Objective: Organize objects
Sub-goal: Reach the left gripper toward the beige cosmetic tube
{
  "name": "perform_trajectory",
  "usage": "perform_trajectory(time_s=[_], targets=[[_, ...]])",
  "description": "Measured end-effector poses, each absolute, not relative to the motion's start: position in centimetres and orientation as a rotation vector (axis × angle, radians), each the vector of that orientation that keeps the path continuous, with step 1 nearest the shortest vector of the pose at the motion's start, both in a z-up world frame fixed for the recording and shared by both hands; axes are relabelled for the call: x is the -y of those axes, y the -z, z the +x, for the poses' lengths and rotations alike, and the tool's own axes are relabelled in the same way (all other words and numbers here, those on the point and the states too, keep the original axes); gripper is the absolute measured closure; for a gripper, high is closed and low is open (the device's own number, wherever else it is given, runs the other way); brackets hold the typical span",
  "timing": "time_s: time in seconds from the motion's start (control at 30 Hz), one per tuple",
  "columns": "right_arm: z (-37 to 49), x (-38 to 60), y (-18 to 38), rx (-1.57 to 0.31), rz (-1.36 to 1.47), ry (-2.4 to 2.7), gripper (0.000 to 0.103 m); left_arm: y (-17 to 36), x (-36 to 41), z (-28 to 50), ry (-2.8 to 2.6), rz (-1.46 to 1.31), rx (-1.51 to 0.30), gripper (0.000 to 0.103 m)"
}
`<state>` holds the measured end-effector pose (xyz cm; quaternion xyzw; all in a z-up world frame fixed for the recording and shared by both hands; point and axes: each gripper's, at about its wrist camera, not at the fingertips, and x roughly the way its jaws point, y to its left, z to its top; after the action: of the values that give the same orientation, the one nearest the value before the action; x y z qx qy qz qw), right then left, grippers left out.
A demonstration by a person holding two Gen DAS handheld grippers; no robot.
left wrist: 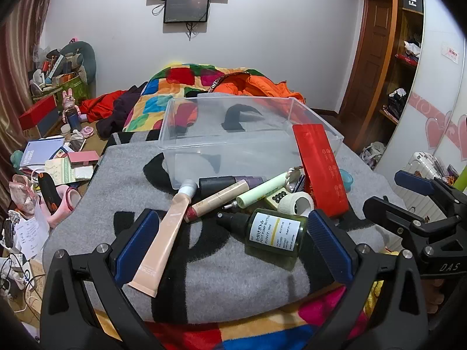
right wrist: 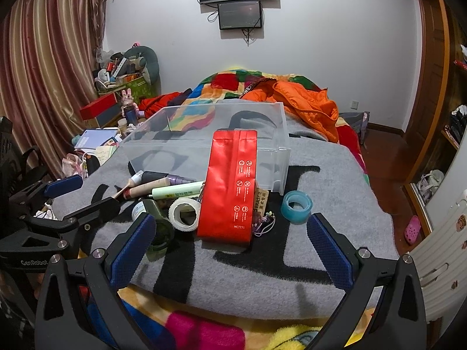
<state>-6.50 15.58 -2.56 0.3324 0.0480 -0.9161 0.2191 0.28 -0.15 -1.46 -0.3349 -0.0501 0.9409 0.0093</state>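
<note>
- Both tools hang just short of the heap on the grey-and-black blanket (right wrist: pixel 262 268) spread over the bed, tilted down toward it. The left tool (left wrist: pixel 230 245) has its blue pads spread as wide as they go and grips nothing; the right tool (right wrist: pixel 230 250) is the same, empty and fully spread.
- The clear plastic storage box (left wrist: pixel 248 134) sits at twelve o'clock from the heap, open-topped and apparently empty.
- The step in hand looks like the first pick. The dark green pump bottle with a white label (left wrist: pixel 275 234) lies on its side between the left tool's pads, and the peach squeeze tube (left wrist: pixel 163 239) slants past the pad at nine o'clock.
- To do it well, I would have the left tool close across the bottle's round body, not its black nozzle, keeping the pad clear of the tube.
- The red foil pouch (right wrist: pixel 233 183) leans against the box front, straight ahead of the right tool; the white tape roll (right wrist: pixel 184 213) touches its edge at nine o'clock, the blue tape roll (right wrist: pixel 296 205) lies apart at three o'clock.
- The pouch is slick and flat, so a grip across its narrow width should hold better than a pinch at one corner.
</note>
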Motion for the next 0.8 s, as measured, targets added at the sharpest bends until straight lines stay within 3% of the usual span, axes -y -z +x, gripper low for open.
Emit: perform_trajectory(time_s=[0.8], targets=[[-6.98, -15.84, 2.97, -0.107, 0.955, 2.529, 0.0, 1.44, -0.1, 0.44, -2.905, -1.05, 0.163, 0.0]])
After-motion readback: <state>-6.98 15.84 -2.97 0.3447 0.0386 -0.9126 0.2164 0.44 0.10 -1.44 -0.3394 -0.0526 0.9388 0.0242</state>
